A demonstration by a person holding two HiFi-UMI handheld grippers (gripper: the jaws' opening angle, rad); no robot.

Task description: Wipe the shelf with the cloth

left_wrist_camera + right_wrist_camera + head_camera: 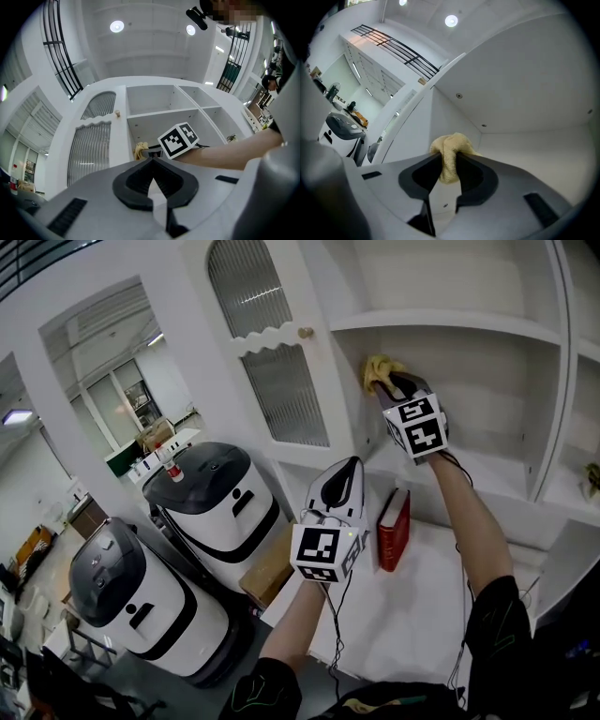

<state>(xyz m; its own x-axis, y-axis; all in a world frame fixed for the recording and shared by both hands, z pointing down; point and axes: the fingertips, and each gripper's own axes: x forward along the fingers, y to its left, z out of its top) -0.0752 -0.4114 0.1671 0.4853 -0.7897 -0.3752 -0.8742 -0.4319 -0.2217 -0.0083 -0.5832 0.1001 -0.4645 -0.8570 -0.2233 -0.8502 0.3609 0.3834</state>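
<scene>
Cloth (451, 140), likely soft and light, pinched mid-wad between clamped jaws of right gripper (448, 161); left gripper (152, 161) closed, empty.

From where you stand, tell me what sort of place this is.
Probably a robotics lab or demo room staged like a home: a white built-in shelf unit, two white-and-black service robots parked beside it, and glass-walled offices behind.

A red book (394, 529) sits on the white cabinet's ledge (422, 615). Just left of the book hangs the left gripper (352, 465). Above the book, the right gripper (389, 382) presses a yellow cloth (377, 369) into the shelf compartment's (497, 399) left rear corner. Well left of the book stand two white-and-black robots (211, 493).
</scene>
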